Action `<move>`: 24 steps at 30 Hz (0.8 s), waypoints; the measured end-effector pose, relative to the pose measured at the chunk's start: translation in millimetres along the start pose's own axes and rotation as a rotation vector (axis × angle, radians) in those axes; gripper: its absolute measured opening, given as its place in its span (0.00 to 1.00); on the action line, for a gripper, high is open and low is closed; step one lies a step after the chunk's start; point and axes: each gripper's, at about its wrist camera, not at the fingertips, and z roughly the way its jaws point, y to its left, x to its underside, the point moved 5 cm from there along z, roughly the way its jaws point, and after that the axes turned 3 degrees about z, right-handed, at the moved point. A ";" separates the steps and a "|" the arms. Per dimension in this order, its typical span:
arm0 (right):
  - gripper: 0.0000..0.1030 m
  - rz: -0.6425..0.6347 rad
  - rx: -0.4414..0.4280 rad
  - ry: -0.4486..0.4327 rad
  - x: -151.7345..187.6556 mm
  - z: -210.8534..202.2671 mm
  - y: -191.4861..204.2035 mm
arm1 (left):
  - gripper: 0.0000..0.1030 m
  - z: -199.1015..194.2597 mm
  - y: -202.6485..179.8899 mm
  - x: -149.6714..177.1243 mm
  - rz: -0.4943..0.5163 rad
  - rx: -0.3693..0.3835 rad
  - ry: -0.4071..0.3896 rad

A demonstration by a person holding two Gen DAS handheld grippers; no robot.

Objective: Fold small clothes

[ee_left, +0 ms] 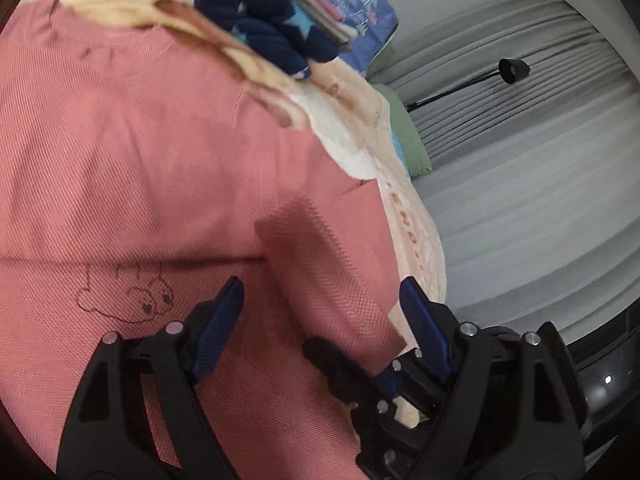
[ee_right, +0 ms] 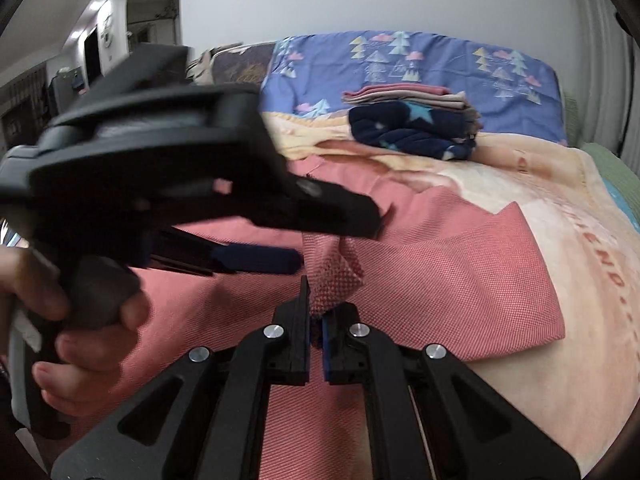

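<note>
- Pink garment (ee_right: 460,280) lies spread on the beige blanket (ee_right: 520,184) on the bed, collar end toward the pillow.
- Right gripper (ee_right: 316,344): fingers clenched on a bunched pinch of the pink fabric, which rises straight up from between the tips.
- Left gripper (ee_left: 320,320): fingers released, wide apart, over the garment; a folded-over flap (ee_left: 332,264) sits between them, nothing held.
- In the right wrist view the left gripper (ee_right: 328,236) sits just beyond the pinch, to its left, one blue pad close to it.
- Key relation: the held fabric lies dead ahead of the right fingers; the garment's long axis looks to run away from them toward the pillow. Right is the engaged side, so the fold likely pivots on it.
- Count: one pink garment being worked; one folded stack (ee_right: 416,124) at the pillow end, well apart, navy star piece beneath pinkish ones, exact layer count unclear; two grippers.
- Judgement: fold under way, not finished.
</note>
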 end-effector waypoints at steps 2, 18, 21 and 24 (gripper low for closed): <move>0.07 -0.011 -0.019 0.040 3.3 5.4 4.4 | 0.79 3.5 4.7 1.2 -0.027 0.004 0.006; 0.36 0.032 -0.045 0.067 16.6 -6.7 10.2 | 0.03 -2.6 24.4 4.0 -0.081 0.023 0.016; 0.37 0.085 -0.065 0.040 13.3 -17.7 3.2 | 0.03 -12.5 10.3 -7.4 -0.049 0.048 0.000; 0.43 0.195 -0.128 -0.006 5.0 -33.1 -13.0 | 0.03 -28.5 -3.4 -26.8 -0.016 0.072 -0.014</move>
